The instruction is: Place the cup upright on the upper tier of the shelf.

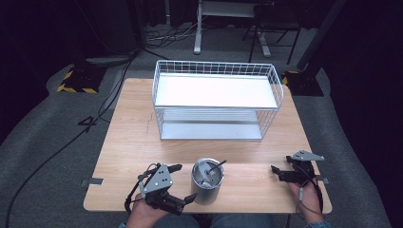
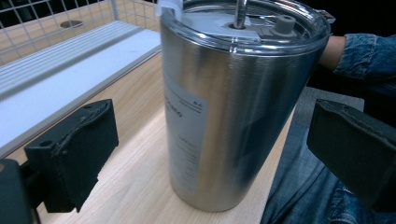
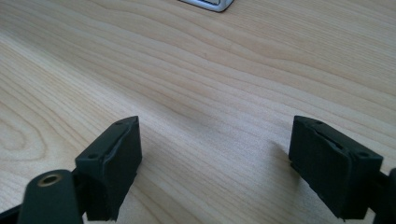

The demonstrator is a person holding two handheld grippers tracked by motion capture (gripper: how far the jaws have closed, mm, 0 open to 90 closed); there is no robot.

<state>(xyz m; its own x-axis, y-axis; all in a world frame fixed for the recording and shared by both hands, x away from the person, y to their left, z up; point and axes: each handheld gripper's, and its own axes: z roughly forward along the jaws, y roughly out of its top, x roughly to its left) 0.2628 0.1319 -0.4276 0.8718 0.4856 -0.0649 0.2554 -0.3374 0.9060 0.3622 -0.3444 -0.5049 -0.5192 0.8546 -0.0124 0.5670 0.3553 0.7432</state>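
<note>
A stainless steel tumbler [image 1: 207,181] with a clear lid and a straw stands upright near the table's front edge. My left gripper [image 1: 184,182] is open just left of it, one jaw at the cup's far side and one at its near side, neither touching. In the left gripper view the tumbler [image 2: 233,107] stands close between the spread jaws of the left gripper [image 2: 212,126], a white label on its wall. My right gripper [image 1: 276,173] rests low at the front right, open and empty. The right gripper [image 3: 215,140] has only bare wood between its jaws.
A white wire two-level rack [image 1: 216,100] stands at the back middle of the wooden table [image 1: 133,142], its corner [image 3: 208,3] at the top of the right gripper view. A denim sleeve [image 2: 364,56] and a trouser leg lie beyond the tumbler.
</note>
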